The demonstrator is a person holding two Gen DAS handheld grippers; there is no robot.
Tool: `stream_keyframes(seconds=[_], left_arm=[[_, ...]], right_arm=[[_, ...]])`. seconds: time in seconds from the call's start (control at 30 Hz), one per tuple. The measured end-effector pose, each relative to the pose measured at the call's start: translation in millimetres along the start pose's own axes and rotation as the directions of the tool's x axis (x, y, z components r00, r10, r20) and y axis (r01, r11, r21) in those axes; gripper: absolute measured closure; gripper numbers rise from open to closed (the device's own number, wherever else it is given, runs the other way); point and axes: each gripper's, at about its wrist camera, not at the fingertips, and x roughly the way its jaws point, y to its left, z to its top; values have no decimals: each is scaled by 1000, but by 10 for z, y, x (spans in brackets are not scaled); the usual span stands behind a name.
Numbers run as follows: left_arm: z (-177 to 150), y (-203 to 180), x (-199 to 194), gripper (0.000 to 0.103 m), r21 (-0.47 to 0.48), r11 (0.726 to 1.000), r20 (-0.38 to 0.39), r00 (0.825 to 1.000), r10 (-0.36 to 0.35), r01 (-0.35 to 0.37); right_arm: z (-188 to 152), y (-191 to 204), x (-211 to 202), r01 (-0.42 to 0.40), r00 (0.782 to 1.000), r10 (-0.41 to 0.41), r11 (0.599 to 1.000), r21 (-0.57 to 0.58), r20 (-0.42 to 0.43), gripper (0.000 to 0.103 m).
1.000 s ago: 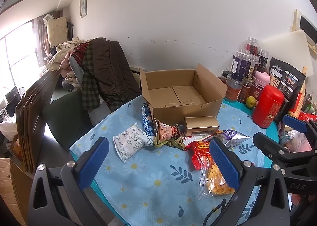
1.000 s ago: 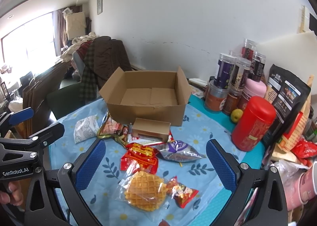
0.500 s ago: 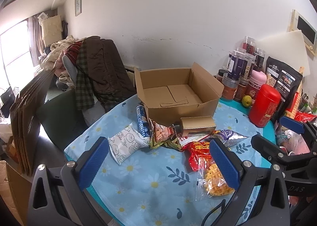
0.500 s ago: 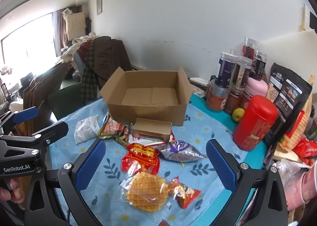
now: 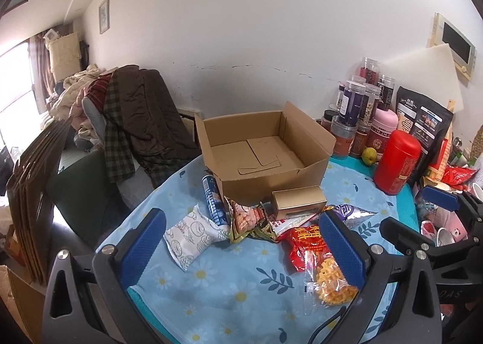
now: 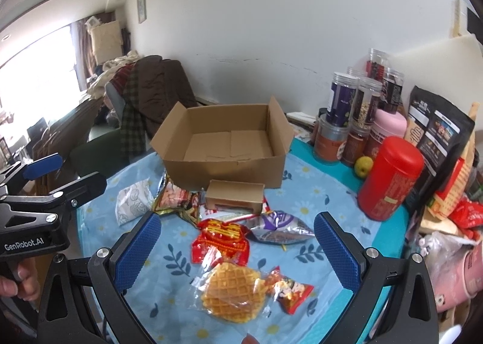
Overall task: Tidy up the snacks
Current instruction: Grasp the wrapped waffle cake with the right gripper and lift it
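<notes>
An empty open cardboard box [image 5: 265, 159] [image 6: 229, 159] stands on the flowered tablecloth. In front of it lie a small gold box [image 5: 299, 201] [image 6: 234, 194], a white pouch [image 5: 193, 235] [image 6: 131, 200], a blue tube pack [image 5: 214, 202], a nut packet [image 5: 246, 218] [image 6: 178, 197], a red packet [image 5: 305, 241] [image 6: 222, 238], a purple foil packet [image 6: 280, 226] and a wrapped waffle [image 5: 330, 286] [image 6: 231, 291]. My left gripper [image 5: 241, 247] hangs open over the pouch and packets. My right gripper [image 6: 237, 253] is open above the waffle. Neither holds anything.
Jars [image 6: 353, 111], a red canister [image 6: 391, 179], a green fruit [image 6: 362, 165] and a black bag [image 6: 437, 138] crowd the table's right side. A chair draped with clothes [image 5: 135, 120] stands at the left. A hand [image 6: 15, 283] holds the left gripper's handle.
The left wrist view has drifted slightly, so the box and snacks sit a little lower and further left. The right gripper's view has barely shifted. Both grippers stay open.
</notes>
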Motion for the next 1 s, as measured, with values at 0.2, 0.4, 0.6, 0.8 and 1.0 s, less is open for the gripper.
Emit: stream_keyframes(seconds=[0.2, 0.4, 0.6, 0.8, 1.0], left_arm=[[-38, 116, 138, 0, 20, 998, -27, 998, -53, 54], [-187, 199, 412, 0, 16, 993, -112, 987, -113, 116], [-351, 276, 619, 0, 14, 989, -174, 975, -142, 146], [-508, 328, 787, 0, 22, 986, -230, 961, -155, 165], [-627, 318, 946, 0, 7, 980, -281, 941, -187, 197]], right_arm=[[-102, 39, 72, 23, 1000, -22, 999, 48, -20, 0], [-270, 81, 220, 64, 997, -60, 995, 81, -49, 0], [-433, 102, 389, 78, 993, -67, 990, 120, -96, 0], [-634, 142, 599, 84, 986, -61, 986, 144, -155, 0], [-802, 77, 800, 93, 977, -49, 974, 209, -209, 0]])
